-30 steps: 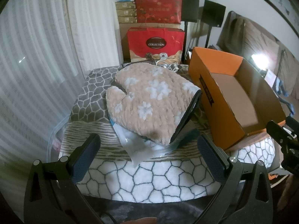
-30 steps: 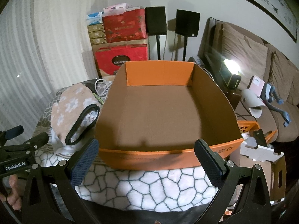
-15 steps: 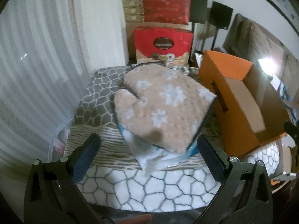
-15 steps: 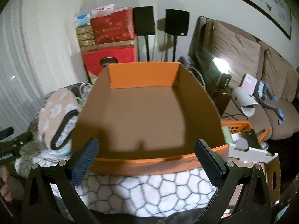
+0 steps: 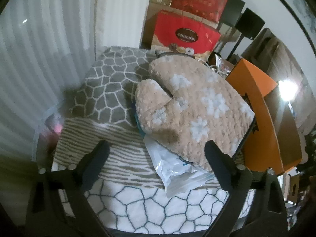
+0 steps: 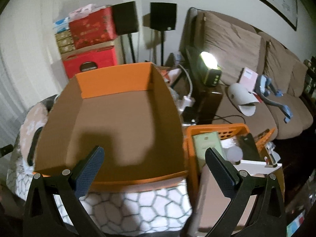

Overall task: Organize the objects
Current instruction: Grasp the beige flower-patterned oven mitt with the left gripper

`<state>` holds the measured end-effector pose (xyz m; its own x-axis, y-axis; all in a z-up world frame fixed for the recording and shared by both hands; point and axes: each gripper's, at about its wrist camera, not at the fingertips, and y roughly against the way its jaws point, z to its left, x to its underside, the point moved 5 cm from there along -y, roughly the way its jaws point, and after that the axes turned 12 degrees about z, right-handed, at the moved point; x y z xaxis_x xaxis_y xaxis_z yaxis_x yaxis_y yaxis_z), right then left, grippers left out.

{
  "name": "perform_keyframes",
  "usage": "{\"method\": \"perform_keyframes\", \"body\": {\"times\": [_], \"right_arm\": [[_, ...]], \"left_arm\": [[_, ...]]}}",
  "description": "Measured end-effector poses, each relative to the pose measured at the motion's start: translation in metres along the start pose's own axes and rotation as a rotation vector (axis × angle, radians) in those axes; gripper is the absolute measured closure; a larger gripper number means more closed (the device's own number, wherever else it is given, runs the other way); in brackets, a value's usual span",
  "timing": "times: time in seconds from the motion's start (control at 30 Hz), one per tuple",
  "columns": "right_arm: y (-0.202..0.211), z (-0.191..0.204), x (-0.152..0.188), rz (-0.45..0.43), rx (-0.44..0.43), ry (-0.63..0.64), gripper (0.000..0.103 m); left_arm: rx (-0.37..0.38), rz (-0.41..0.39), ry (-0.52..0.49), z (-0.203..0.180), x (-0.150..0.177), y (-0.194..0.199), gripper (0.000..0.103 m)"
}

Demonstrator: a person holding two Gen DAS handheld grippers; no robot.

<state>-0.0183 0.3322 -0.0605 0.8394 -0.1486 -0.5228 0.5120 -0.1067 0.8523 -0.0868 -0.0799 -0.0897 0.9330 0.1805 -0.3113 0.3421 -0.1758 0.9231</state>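
Patterned blanket [image 5: 110, 90] carries mitt [image 5: 197, 110] beside box [image 6: 118, 126]; both tools gape, empty.

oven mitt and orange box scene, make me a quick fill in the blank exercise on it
1. The snowflake-patterned oven mitt lies on top of a clear plastic ____.
2. The inside of the orange box holds ____.
3. The left hand-held gripper has its jaws ____, with no object between its fingertips.
4. In the right wrist view, an orange ____ sits right of the box.

Missing words: bag; nothing; open; basket
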Motion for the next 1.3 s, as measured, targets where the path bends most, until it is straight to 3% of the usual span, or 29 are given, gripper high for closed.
{"method": "perform_keyframes", "body": {"times": [0.17,0.3,0.37,0.47,0.67,0.73,0.8,0.87,1.07,1.3], "right_arm": [[-0.016,-0.02,-0.005,0.03,0.049,-0.009,0.01],[-0.04,-0.031,-0.006,0.094,0.028,-0.028,0.039],[-0.052,-0.035,-0.004,0.132,-0.004,-0.044,0.065],[-0.062,-0.037,-0.002,0.162,-0.056,-0.066,0.084],[-0.064,-0.03,-0.002,0.166,-0.071,-0.062,0.089],[-0.064,-0.028,-0.002,0.163,-0.057,-0.058,0.088],[-0.064,-0.026,-0.003,0.158,-0.045,-0.051,0.088],[-0.065,-0.026,-0.003,0.155,-0.041,-0.048,0.088],[-0.065,-0.026,-0.003,0.154,-0.042,-0.048,0.087],[-0.066,-0.026,-0.003,0.154,-0.043,-0.05,0.087]], "left_arm": [[0.058,0.041,0.016,-0.008,-0.004,-0.011,0.019],[0.13,0.074,0.039,-0.012,-0.005,-0.019,0.021],[0.175,0.095,0.054,-0.013,-0.007,-0.025,0.021],[0.245,0.126,0.069,-0.016,-0.009,-0.032,0.021],[0.31,0.166,0.106,-0.018,-0.011,-0.048,0.021],[0.373,0.176,0.117,-0.021,-0.011,-0.051,0.023],[0.405,0.181,0.132,-0.022,-0.012,-0.053,0.031],[0.41,0.195,0.144,-0.023,-0.013,-0.057,0.048],[0.444,0.2,0.209,-0.017,-0.015,-0.062,0.08],[0.446,0.092,0.14,-0.029,-0.02,-0.026,0.09]]}}
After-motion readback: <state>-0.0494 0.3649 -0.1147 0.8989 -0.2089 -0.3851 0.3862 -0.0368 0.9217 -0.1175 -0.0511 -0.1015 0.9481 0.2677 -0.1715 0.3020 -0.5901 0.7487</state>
